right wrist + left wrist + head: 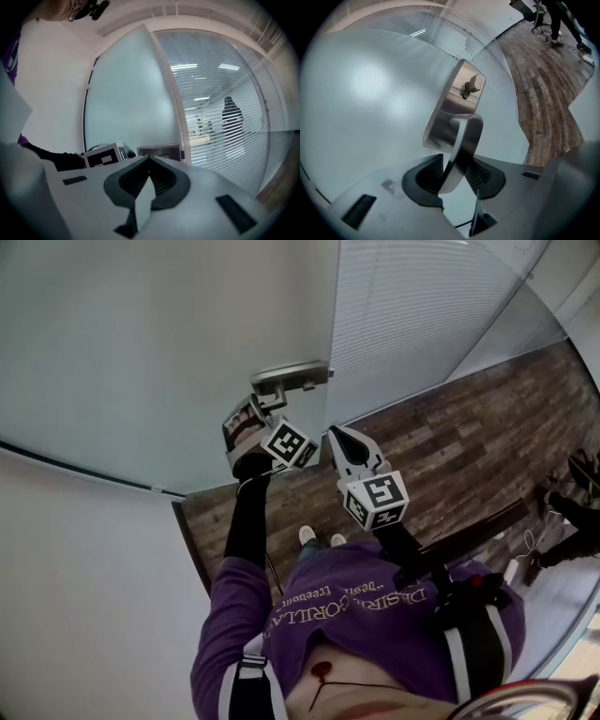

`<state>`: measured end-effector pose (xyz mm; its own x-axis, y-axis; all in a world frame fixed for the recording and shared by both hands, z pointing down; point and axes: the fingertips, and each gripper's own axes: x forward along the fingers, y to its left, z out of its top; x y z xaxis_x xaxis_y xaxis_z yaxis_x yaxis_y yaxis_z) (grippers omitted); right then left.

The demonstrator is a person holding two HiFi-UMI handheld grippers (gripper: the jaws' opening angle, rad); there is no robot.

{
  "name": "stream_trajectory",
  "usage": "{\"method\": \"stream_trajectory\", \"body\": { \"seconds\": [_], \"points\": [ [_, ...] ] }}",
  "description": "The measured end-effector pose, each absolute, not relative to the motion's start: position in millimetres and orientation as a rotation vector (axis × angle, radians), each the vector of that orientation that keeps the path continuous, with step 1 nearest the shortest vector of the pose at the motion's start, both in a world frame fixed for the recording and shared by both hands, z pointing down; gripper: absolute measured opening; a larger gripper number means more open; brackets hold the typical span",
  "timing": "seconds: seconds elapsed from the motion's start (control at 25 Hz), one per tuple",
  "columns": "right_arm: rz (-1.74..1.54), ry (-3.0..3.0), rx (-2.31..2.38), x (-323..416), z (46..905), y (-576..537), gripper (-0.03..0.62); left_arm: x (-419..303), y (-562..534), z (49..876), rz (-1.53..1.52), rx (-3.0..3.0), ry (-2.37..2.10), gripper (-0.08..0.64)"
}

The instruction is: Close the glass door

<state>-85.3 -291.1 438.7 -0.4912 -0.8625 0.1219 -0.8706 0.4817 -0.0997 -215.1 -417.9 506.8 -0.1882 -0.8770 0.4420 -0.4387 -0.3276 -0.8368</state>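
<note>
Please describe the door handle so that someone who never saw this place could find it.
Find the frosted glass door beside the slatted glass wall. Near its edge sits a steel plate. The lever handle is the long bent bar on it, clamped by the left gripper, unlike the small thumb-turn beside it.

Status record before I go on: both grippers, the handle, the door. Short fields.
left gripper: shut on the lever handle, one pad on each side of it
right gripper: shut, nothing between its jaws, held beside the left one
lever handle: metal, on a metal plate on the frosted glass door
thumb turn: on the same plate
door fully closed: cannot tell
</note>
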Motion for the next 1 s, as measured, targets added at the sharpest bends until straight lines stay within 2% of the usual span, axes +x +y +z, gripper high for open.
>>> {"method": "stream_trajectory", "body": {
  "seconds": [0.28,0.56,1.0],
  "points": [
    [0.213,-2.625,1.602,-96.5,442.4,-300.5,-0.011,-218.0,-421.3,506.1,-1.521,-1.649,1.501,0.129],
    [0.271,-2.557,1.652,-94.1,433.7,-363.5,-0.011,-211.3,-486.2,496.0,-1.537,-1.657,1.466,0.129],
    [0.293,-2.533,1.660,-83.6,446.7,-359.0,-0.011,-210.4,-491.4,496.7,-1.540,-1.661,1.471,0.127]
  ]
}}
